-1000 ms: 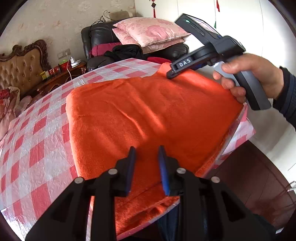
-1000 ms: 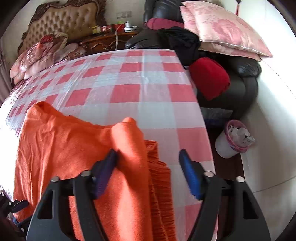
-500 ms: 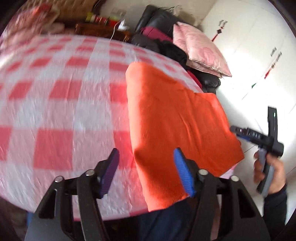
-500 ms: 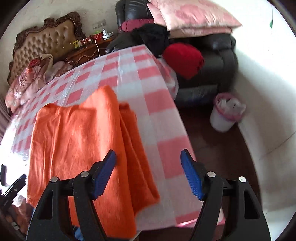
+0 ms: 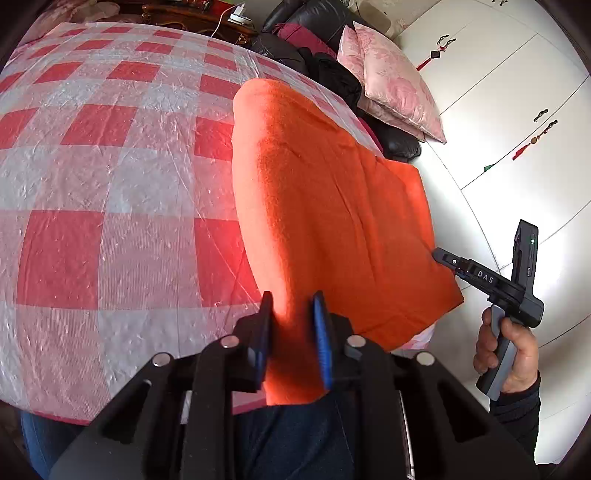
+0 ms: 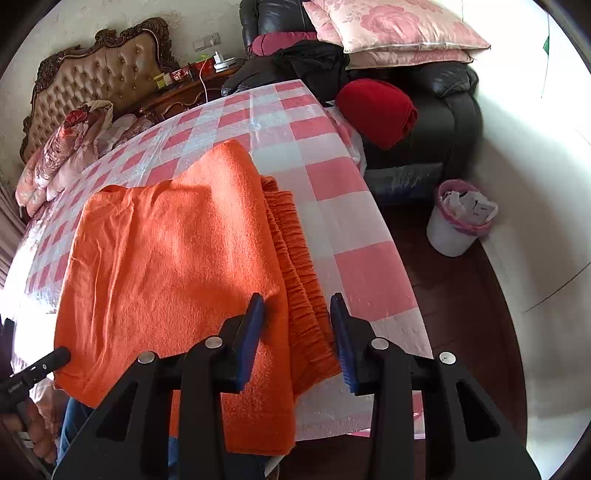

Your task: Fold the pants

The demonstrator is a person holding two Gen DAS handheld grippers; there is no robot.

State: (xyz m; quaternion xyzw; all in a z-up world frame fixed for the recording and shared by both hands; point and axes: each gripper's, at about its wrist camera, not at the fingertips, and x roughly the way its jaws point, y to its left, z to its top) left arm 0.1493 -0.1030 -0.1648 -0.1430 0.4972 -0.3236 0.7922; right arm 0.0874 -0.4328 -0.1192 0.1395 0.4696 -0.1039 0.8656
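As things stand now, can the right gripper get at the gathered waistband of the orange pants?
Probably yes. The right gripper is closing with its jaws on either side of the ruffled waistband of the orange pants, at the near table edge; nothing lies between.

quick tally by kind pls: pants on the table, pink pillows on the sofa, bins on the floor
Orange pants on the checked table: 1
Pink pillows stacked on the black sofa: 2
White bin with a pink liner: 1
Total: 4
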